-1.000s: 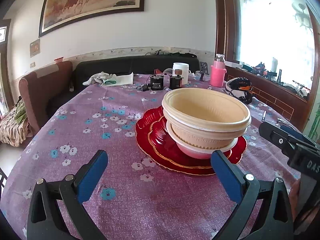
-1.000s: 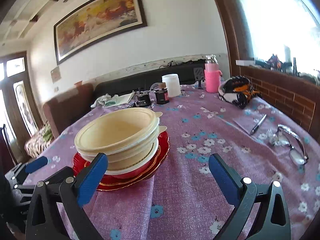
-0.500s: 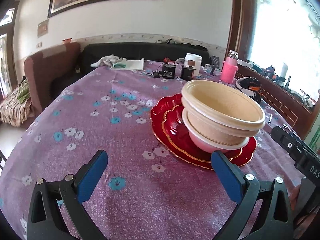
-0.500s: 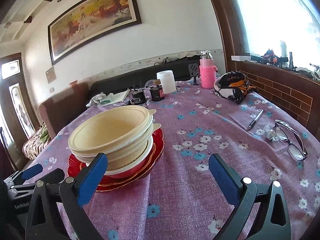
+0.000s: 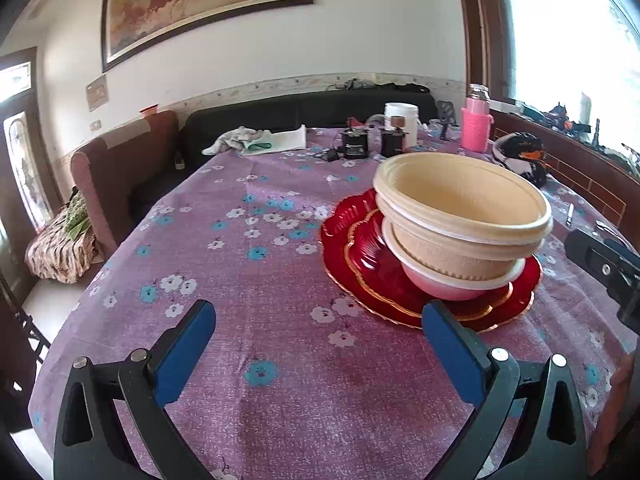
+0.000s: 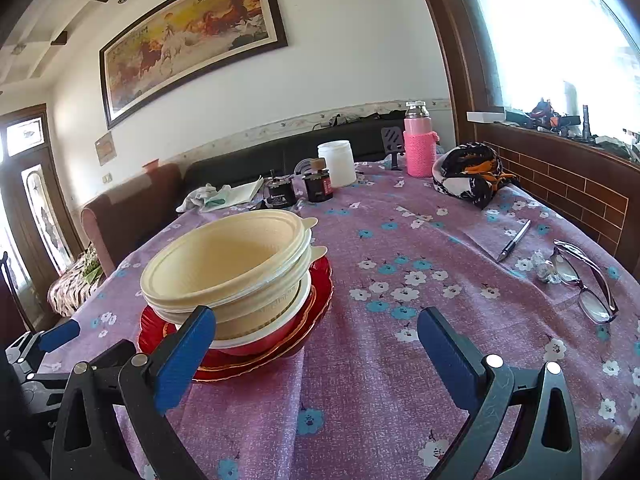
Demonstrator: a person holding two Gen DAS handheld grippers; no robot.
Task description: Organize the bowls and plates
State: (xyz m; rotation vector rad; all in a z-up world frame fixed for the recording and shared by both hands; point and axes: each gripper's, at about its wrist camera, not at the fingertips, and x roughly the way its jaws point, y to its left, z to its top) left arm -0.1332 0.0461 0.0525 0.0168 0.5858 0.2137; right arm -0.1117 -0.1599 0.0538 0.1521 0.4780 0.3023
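Stack: cream bowls (image 5: 464, 208) nest inside a pink-and-white bowl (image 5: 452, 284), all seated on two red plates (image 5: 360, 256) at centre right of the left wrist frame; in the right wrist frame the same cream bowls (image 6: 224, 264) and red plates (image 6: 316, 292) sit at centre left on the purple floral tablecloth (image 6: 400, 320)
Left gripper: left gripper (image 5: 320, 348) hangs released at the lower edge of its frame, blue pads wide apart, gripping nothing, near side of the plates
Right gripper: right gripper (image 6: 316, 348) is likewise spread and empty, its left pad overlapping the stack's lower edge in the picture; contact cannot be told
Step in hand: the dishes look already gathered, so this reads as a pull-back or final check
How to do it well: keep both tools clear of the tilted top bowl, which seems likely to slide if nudged; any straightening probably calls for a light pinch on the rim from both sides
Clutter: glasses (image 6: 584, 280) and pen (image 6: 514, 240) lie at right, well apart from the stack
Change from earlier frame: left wrist view has swung so the stack sits further right and larger; right wrist view has dropped closer, and the stack itself has not shifted
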